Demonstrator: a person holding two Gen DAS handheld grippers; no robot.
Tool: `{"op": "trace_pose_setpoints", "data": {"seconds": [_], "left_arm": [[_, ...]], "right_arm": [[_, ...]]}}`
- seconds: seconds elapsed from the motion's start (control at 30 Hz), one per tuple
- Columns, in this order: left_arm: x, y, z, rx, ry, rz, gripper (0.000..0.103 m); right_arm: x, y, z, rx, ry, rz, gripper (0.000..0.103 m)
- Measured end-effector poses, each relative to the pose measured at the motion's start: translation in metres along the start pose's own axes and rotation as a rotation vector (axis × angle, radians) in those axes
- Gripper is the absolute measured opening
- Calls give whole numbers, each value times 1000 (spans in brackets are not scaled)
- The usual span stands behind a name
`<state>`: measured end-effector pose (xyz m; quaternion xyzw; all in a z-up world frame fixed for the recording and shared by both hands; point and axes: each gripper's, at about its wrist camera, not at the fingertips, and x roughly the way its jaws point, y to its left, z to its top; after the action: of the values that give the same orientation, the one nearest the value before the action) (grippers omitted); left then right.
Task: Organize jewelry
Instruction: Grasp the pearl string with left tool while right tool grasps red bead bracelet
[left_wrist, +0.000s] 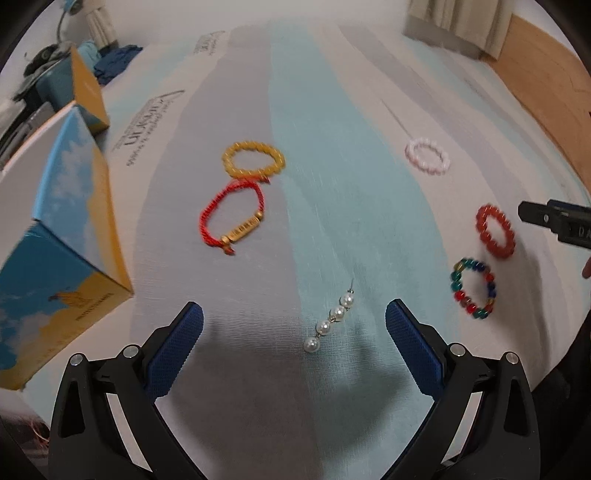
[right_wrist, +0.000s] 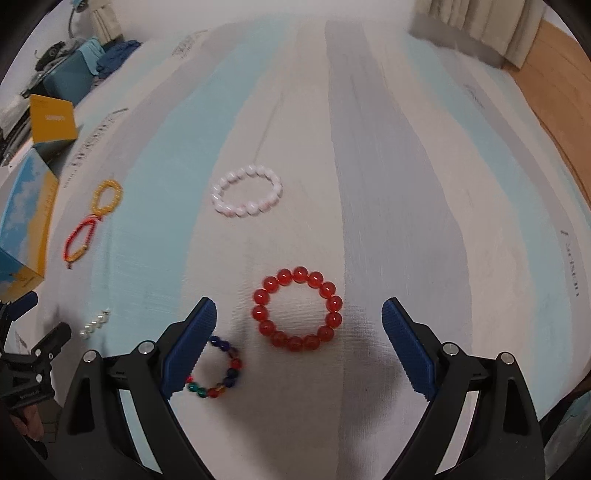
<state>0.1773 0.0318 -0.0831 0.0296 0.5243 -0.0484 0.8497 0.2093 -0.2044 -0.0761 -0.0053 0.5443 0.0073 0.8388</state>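
Lying between the open left tongs, the pearl earring sits untouched; the red bead bracelet rests between the open right tongs.

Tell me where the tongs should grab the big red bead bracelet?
Probably from straight above: the red bead bracelet lies flat on the striped cloth. Pinch one side of the ring, one finger inside the hole and one outside. The right tongs are open around it; its far side is clear of the multicolored bracelet.
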Motion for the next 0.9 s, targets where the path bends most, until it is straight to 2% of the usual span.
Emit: {"op": "trace_pose_setpoints", "data": {"seconds": [0.3,0.53,0.63,0.77,0.87,0.9], "left_arm": [[36,-12,-6,48,44,-30,97],[51,-18,-8,59,45,-16,95],[54,-17,-8,57,50,-13,90],[53,-11,-8,48,62,-12,76],[52,-5,-7,38,69,-8,62],[51,-3,-6,32,70,-10,61]], "right_arm": [[42,-6,3,20,56,5,87],[65,2,1,16,97,5,87],[74,4,2,19,114,0,87],[78,7,7,29,121,-1,87],[80,9,8,28,122,5,80],[78,7,5,27,122,7,78]]}}
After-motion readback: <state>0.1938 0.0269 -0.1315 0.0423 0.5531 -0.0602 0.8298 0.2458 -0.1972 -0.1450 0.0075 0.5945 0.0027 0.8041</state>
